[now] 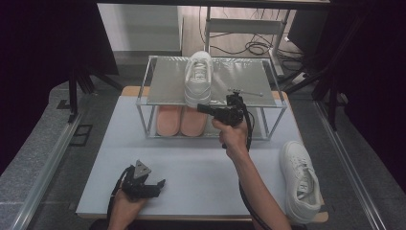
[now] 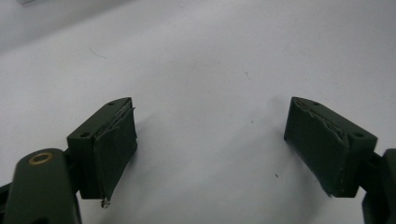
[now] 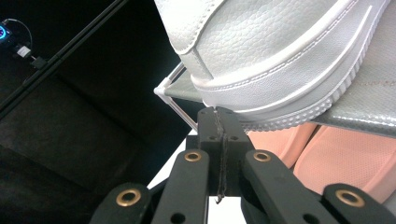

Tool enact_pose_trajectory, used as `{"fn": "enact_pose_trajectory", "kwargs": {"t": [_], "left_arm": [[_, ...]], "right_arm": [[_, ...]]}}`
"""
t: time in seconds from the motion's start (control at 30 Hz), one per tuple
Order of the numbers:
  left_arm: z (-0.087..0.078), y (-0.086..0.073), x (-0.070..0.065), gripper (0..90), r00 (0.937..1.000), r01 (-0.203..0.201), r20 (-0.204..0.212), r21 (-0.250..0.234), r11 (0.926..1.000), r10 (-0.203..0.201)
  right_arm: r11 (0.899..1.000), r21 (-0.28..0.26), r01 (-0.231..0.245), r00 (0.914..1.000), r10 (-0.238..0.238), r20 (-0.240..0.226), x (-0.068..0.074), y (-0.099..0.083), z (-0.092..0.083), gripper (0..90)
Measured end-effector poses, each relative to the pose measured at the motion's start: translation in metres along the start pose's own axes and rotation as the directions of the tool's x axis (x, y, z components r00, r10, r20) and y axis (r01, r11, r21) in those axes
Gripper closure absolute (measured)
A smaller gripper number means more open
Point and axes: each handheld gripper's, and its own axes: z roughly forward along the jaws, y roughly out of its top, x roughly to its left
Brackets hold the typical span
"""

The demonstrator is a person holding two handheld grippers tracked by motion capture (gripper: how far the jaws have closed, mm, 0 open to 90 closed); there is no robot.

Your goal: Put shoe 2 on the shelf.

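A white sneaker [image 1: 197,76] stands on the top shelf of a small metal-framed rack [image 1: 239,81], toe toward the far side. My right gripper [image 1: 201,108] is level with the shelf's front edge, its tips just under the sneaker's heel. In the right gripper view its jaws are pressed flat together with nothing between them, and the right gripper [image 3: 219,115] meets the ribbed sole of the sneaker [image 3: 280,51]. A second white sneaker [image 1: 300,179] lies on the table at the near right. My left gripper [image 1: 154,184] rests low at the near left; the left gripper [image 2: 210,140] is open over bare tabletop.
A pair of pink shoes [image 1: 181,120] sits on the rack's lower level, seen as pink shoes [image 3: 327,158] under the shelf. The white table [image 1: 191,163] lies between the rack and the hands. Dark curtains and metal rails flank the table; cables lie on the floor behind.
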Motion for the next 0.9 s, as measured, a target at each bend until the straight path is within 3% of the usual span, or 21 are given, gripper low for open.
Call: {"fn": "enact_pose_trajectory", "kwargs": {"t": [0.1, 0.27, 0.43, 0.7, 0.8, 0.9], "left_arm": [[0.0, 0.0001, 0.0003, 16.7, 1.0, 0.001, 0.002, 0.001, 1.0, -0.001], [0.0, 0.0, 0.0, 16.8, 1.0, 0.0, 0.0, 0.0, 1.0, 0.0], [-0.0001, 0.0, -0.0003, 16.8, 1.0, -0.001, -0.002, -0.001, 1.0, 0.001], [0.0, -0.0001, -0.0002, 16.7, 1.0, 0.0, 0.0, -0.001, 1.0, 0.0], [0.0, -0.0001, -0.0002, 16.8, 1.0, 0.0, -0.001, -0.001, 1.0, 0.0], [-0.0001, -0.0001, -0.0003, 16.8, 1.0, -0.001, -0.001, -0.001, 1.0, 0.001]], "right_arm": [[1.0, 0.002, 0.029, 0.9995, -0.029, 0.014, 0.0012, 0.0027, 0.0007, 90.0], [0.999, 0.008, 0.038, 0.9989, -0.038, 0.028, 0.0022, 0.0056, 0.0032, 90.0], [1.0, 0.006, 0.017, 0.9998, -0.017, 0.004, -0.0015, 0.0037, 0.0044, 90.0], [1.0, 0.019, 0.02, 0.9998, -0.02, 0.008, 0.0021, 0.0026, 0.0023, 87.3], [0.999, 0.024, 0.03, 0.9995, -0.03, 0.004, 0.0038, 0.0006, 0.0004, 86.3], [0.996, 0.044, 0.074, 0.9968, -0.075, 0.026, 0.0082, -0.003, -0.0043, 83.5]]}}
